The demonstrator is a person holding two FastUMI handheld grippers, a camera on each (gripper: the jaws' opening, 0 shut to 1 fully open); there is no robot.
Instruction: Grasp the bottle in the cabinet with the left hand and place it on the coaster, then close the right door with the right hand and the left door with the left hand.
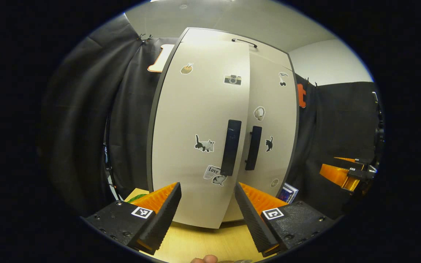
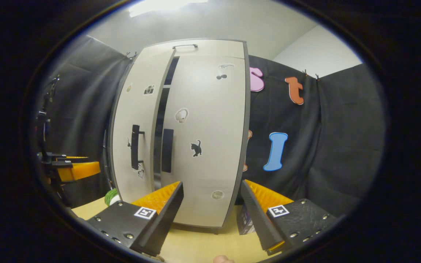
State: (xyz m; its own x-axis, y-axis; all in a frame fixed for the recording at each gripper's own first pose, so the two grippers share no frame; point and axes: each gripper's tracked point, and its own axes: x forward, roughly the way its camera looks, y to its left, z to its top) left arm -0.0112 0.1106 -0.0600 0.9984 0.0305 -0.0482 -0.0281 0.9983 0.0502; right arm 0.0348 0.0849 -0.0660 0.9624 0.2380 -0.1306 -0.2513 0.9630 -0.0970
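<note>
Cabinet [image 1: 210,128] doors stood before my tongs on the table [image 1: 203,244]: right door [image 2: 207,138] shut, left door [image 1: 199,131] slightly ajar, a "Love" sticker [image 1: 212,171] by its handle [image 1: 231,147]. I held left tongs [image 1: 207,208] and right tongs [image 2: 212,210] wide, empty.

Left gripper [image 1: 207,208] fingers spread, right gripper [image 2: 212,206] likewise

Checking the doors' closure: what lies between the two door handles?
In the right gripper view, a dark gap runs between the left door's handle and the right door's handle; the left door stands slightly ajar.
</note>
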